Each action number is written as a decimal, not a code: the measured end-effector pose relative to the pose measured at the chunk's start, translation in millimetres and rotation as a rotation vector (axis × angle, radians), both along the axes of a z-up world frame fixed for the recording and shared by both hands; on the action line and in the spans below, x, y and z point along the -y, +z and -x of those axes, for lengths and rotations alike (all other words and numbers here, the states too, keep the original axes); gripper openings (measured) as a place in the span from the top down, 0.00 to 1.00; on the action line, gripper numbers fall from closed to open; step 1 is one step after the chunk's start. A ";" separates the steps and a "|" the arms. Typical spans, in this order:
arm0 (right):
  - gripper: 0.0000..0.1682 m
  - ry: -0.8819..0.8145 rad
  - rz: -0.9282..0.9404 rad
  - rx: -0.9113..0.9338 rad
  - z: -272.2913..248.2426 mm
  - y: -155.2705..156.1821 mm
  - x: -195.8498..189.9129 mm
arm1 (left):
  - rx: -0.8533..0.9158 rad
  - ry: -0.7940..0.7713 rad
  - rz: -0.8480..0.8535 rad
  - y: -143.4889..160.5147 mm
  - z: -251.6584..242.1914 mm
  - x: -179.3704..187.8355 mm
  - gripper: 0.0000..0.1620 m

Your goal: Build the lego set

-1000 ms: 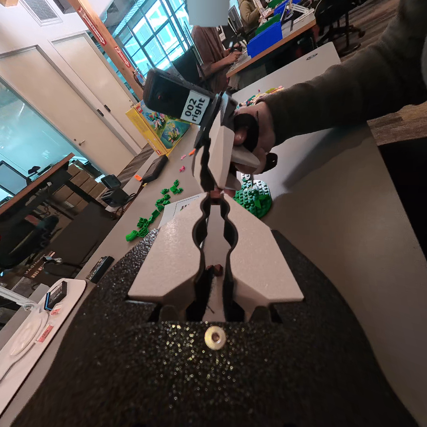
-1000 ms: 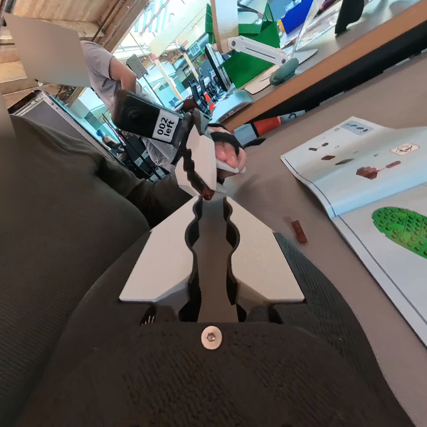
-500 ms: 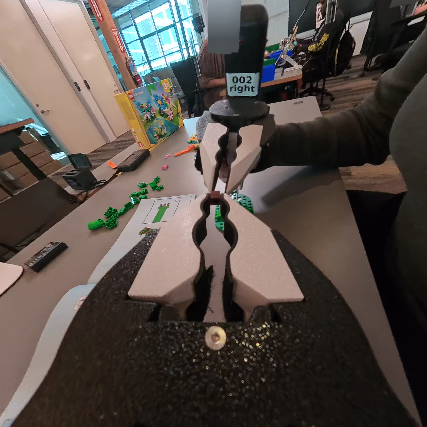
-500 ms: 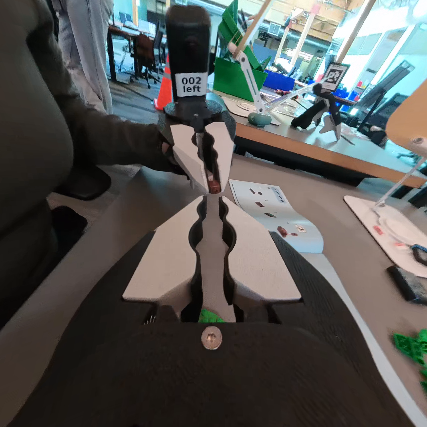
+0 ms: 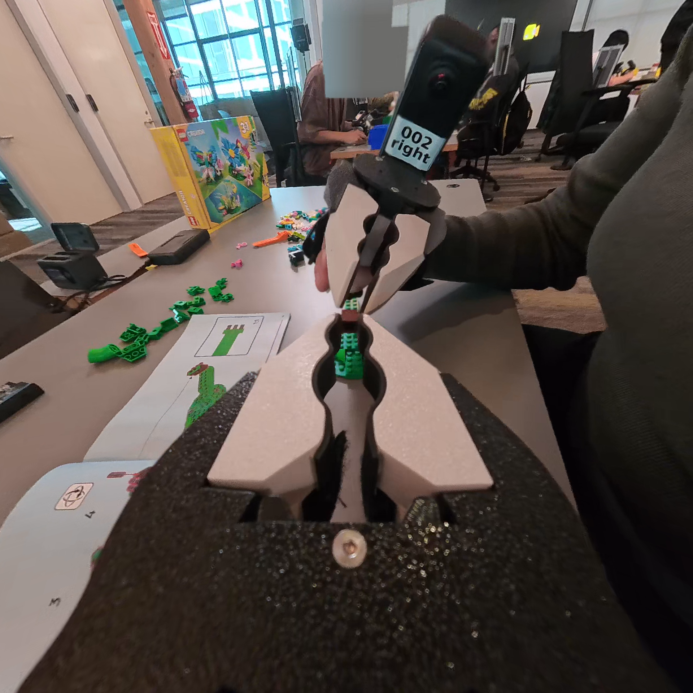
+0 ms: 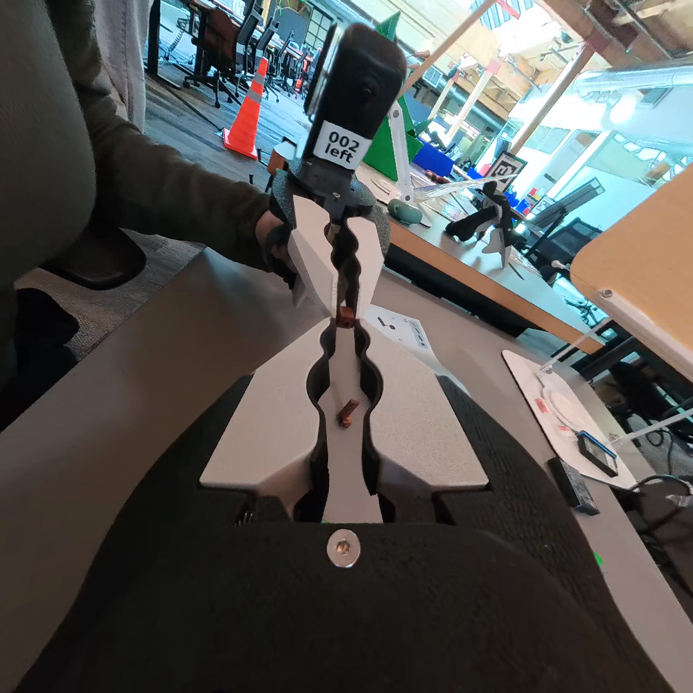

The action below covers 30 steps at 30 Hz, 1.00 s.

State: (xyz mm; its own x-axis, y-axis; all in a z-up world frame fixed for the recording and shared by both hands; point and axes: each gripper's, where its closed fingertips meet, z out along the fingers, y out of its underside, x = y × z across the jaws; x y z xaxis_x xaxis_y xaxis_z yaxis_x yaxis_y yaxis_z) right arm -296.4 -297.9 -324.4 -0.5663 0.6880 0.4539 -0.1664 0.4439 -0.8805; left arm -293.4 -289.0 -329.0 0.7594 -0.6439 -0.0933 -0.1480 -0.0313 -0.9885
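My left gripper point(image 5: 348, 319) is shut on a small brown brick point(image 5: 350, 316) held in the air above the grey table point(image 5: 468, 356). My right gripper point(image 5: 352, 305) faces it tip to tip, its jaws a narrow gap apart at the brick; I cannot tell if they touch it. In the right wrist view the brick point(image 6: 345, 317) sits at the left gripper's point(image 6: 347, 307) tips, just past my right gripper point(image 6: 345, 321). A green lego build point(image 5: 348, 356) lies on the table below. A second brown piece point(image 6: 348, 412) lies loose on the table.
An open instruction booklet point(image 5: 232, 337) lies left of the build. Loose green pieces point(image 5: 157, 330), a colourful pile point(image 5: 296, 221), an orange tool point(image 5: 270, 240), a black case point(image 5: 176, 247) and the yellow lego box point(image 5: 213, 172) sit farther back. A white pad point(image 6: 562, 412) lies to the right. My two grippers' fingertips are within a few centimetres of each other.
Both grippers have swung from a tilted pose to nearly level and stayed tip to tip. The left has kept the brown brick. The right's jaws have narrowed.
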 end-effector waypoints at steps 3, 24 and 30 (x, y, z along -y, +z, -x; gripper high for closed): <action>0.96 0.021 -0.019 -0.029 -2.9 1.6 3.3 | 0.034 -0.022 0.015 0.8 -2.3 1.1 0.97; 0.96 0.052 0.126 0.116 -3.2 -2.5 3.8 | 0.040 -0.051 -0.003 -0.5 -4.0 2.9 0.97; 0.95 0.080 0.228 0.191 -2.6 -3.0 5.9 | 0.011 -0.046 -0.049 3.4 -3.8 4.8 0.97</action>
State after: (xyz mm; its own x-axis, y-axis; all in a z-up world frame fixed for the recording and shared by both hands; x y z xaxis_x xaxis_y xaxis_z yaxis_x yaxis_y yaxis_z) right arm -293.7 -303.8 -327.4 -0.6830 0.7096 0.1731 -0.0146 0.2237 -0.9746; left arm -289.6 -293.8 -325.6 0.7305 -0.6727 -0.1171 -0.1368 0.0238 -0.9903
